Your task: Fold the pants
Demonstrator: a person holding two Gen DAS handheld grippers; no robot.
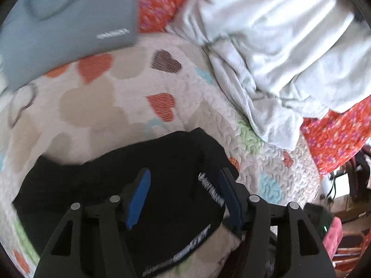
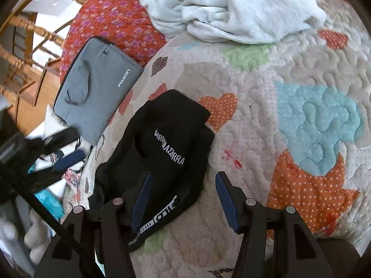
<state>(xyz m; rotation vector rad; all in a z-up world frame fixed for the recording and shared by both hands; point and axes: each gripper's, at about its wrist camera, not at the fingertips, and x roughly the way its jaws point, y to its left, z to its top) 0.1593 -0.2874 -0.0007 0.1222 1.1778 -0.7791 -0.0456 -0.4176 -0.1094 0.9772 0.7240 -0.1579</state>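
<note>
Black pants [image 2: 162, 153] folded into a compact bundle on the heart-patterned quilt [image 2: 301, 74]. Left gripper [image 1: 183, 199] and right gripper [image 2: 183, 199] both released, fingers apart above fabric, grasping nothing. Grey laptop sleeve [image 2: 97, 88] at ten o'clock of pants.

Heart-patterned quilt [image 2: 289, 74], folded black pants [image 2: 162, 143], grey laptop sleeve [image 2: 97, 88], rumpled white blanket [image 2: 231, 7] on it

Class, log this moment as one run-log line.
pants: folded on quilt | left gripper: open, empty | right gripper: open, empty
</note>
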